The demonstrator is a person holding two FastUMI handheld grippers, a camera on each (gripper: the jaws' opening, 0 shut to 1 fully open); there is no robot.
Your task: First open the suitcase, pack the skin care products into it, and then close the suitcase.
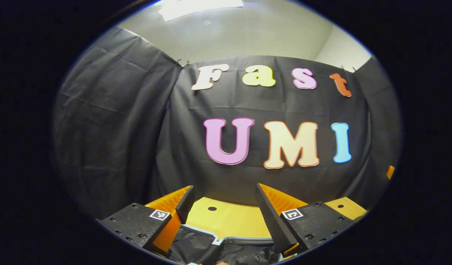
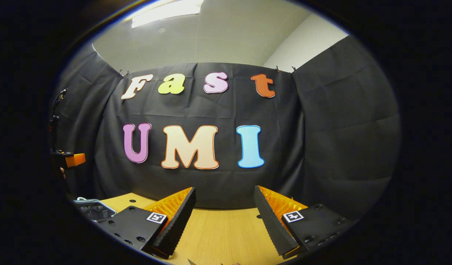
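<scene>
The suitcase [image 1: 218, 241] lies low and very near in the left gripper view, just under and between the two fingers. You see a pale rim and dark, creased cloth below it. From this I cannot tell whether the lid is up or down, and I cannot tell where the skin care products are.

In the right gripper view the same suitcase [image 2: 91, 209] sits at the lower left, as a dark body with a pale edge, off to the side of the fingers and not between them. So the case lies straight ahead and below your left gripper [image 1: 224, 187], and to the left of your right gripper [image 2: 224, 189]. By my judgement the left hand is the nearer one to it. Its long axis I cannot read.

Both grippers stand wide, with nothing between the fingers. Both point more at the black cloth wall than down at the table [image 1: 229, 221], so the case is at the bottom edge of what they look at.

This scene fits a case that waits for opening, and also a case that is packed and shut again. Whatever comes, you would need to tilt the left gripper down to bring the rim between its fingers.
</scene>
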